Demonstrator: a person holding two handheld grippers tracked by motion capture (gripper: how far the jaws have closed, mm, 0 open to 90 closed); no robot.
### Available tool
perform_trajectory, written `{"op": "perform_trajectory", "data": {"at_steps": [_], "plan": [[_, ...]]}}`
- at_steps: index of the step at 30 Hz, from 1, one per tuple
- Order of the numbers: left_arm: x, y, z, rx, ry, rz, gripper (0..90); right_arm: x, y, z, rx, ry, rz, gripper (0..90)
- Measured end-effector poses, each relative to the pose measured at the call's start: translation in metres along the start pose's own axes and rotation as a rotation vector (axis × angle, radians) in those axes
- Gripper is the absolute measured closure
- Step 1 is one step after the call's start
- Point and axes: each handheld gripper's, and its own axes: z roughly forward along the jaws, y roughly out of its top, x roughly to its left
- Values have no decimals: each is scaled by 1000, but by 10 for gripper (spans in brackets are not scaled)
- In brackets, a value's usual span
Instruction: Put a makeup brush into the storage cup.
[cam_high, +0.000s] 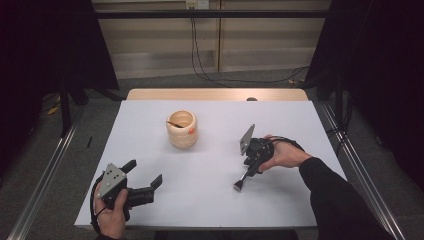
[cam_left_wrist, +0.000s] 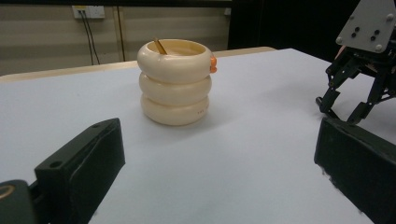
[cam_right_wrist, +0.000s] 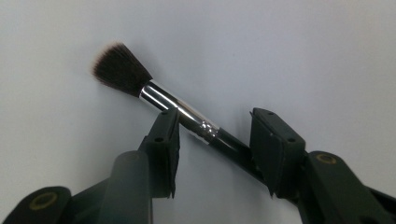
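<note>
The right hand-held gripper (cam_high: 251, 166) points down at the white worktop (cam_high: 210, 195), its jaws spread with a makeup brush (cam_right_wrist: 154, 95) lying between them; in the right gripper view the left jaw sits against the brush's silver ferrule and the black handle runs back toward the right jaw, but whether the jaws actually press on it I cannot tell. The dark bristle tuft lies just beyond the jaw tips, resting on the worktop. The person's right hand (cam_high: 282, 154) wraps this gripper from behind. Well apart from it, across the near side of the worktop, the left hand-held gripper (cam_high: 145, 177) rests low with its jaws spread wide and nothing between them, held by the left hand (cam_high: 112, 212). Ahead of the left gripper, and off to the far left of the right one, stands a cream ribbed holder (cam_left_wrist: 175, 81), upright, with a thin stick (cam_left_wrist: 159, 45) leaning inside it and a small orange piece (cam_left_wrist: 213, 64) at its rim.
</note>
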Motion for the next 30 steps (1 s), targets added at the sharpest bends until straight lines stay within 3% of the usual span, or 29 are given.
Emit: {"op": "perform_trajectory", "data": {"at_steps": [6, 11, 16, 22, 23, 24, 30], "plan": [[0, 0, 0, 1, -6, -4, 14, 0, -2, -1, 1, 5, 10, 536], [0, 0, 0, 0, -8, -5, 15, -3, -8, -7, -19, -18, 18, 487], [-1, 0, 1, 0, -6, -2, 15, -1, -12, -3, 22, -24, 26, 454], [0, 0, 1, 0, -5, -3, 14, -3, -12, -1, 15, -5, -7, 485], [-1, 0, 1, 0, -4, -2, 14, -1, -13, 0, 43, -6, 7, 507], [0, 0, 1, 1, -3, 1, 14, -1, -14, 3, 46, -10, -10, 510], [0, 0, 1, 2, -5, -4, 14, -2, -14, 1, 39, -33, -13, 618]]}}
